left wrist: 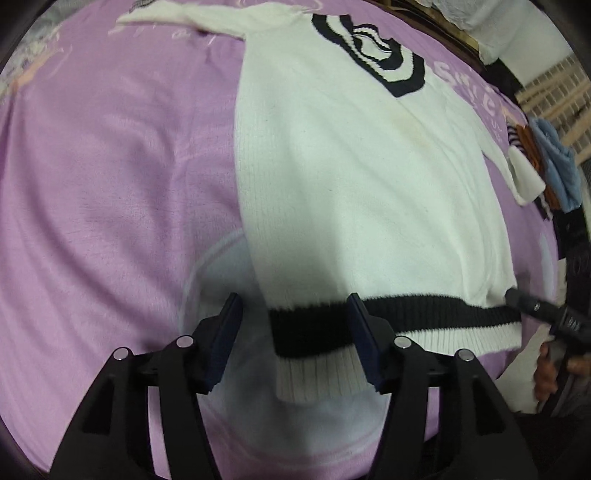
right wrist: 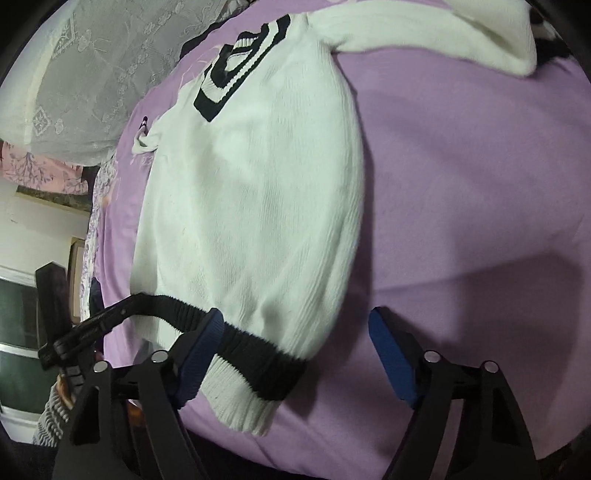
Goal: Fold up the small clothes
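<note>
A white knit sweater with a black-and-white striped collar and a black hem band lies flat on a purple bed cover. My left gripper is open, its jaws straddling the hem's left corner. My right gripper is open, its jaws straddling the hem's right corner. The sweater also shows in the right wrist view. One sleeve stretches out at the far left, the other at the far right. The right gripper's finger shows in the left wrist view.
A pile of folded clothes, blue and orange, sits at the bed's right edge. A lace-covered pillow lies at the head of the bed. The bed's near edge runs just under both grippers.
</note>
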Demonstrator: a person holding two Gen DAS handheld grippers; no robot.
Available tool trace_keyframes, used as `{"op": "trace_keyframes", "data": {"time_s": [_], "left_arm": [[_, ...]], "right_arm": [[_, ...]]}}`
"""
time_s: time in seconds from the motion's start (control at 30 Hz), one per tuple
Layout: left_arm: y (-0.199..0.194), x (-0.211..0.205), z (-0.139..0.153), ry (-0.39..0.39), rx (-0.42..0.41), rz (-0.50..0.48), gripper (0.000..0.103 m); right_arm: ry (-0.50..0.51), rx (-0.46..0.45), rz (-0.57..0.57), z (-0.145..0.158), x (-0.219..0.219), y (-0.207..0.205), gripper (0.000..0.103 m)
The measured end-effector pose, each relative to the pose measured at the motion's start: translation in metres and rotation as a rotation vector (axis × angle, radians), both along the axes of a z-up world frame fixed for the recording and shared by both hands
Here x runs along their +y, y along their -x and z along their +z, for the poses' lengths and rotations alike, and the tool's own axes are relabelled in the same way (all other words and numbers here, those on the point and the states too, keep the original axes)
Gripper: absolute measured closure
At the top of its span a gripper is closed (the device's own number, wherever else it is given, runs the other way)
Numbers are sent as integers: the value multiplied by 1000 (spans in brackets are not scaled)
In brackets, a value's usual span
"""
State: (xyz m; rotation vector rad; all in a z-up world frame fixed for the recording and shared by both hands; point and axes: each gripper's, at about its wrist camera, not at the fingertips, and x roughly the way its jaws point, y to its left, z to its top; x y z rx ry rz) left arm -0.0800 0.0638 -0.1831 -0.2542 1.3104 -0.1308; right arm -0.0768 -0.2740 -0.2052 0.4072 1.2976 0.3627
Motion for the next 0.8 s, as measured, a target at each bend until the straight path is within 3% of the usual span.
{"op": "trace_keyframes", "data": {"time_s": [0.07,0.1,0.13,0.17,0.23,0.33,0.47,0.63,0.8], "left_arm": [[-5,1,-7,36,11,-18,49],[-5,0,-6,34,-2,-36,57],[-6,-4,-4,39,-15,-66,64],[-6,-6,-3,57,-19,-87,80],[-5,-5,4,88,-42,-109,84],[1,0,23,83,-98,-120,85],[6,14,41,74,-133,-113,85],[12,30,11,65,-39,-102,84],[15,24,4,41,-34,-105,84]], "right_arm": [[-3,-11,-4,-2,9,2,36],[-1,-16,1,-3,13,3,40],[2,-18,9,-4,19,4,53],[2,-17,12,-4,23,4,71],[-3,-32,16,-1,26,4,87],[-7,-66,34,12,32,8,89],[2,-65,139,18,52,15,89],[-4,37,153,-7,52,10,89],[-37,54,174,-5,46,1,88]]}}
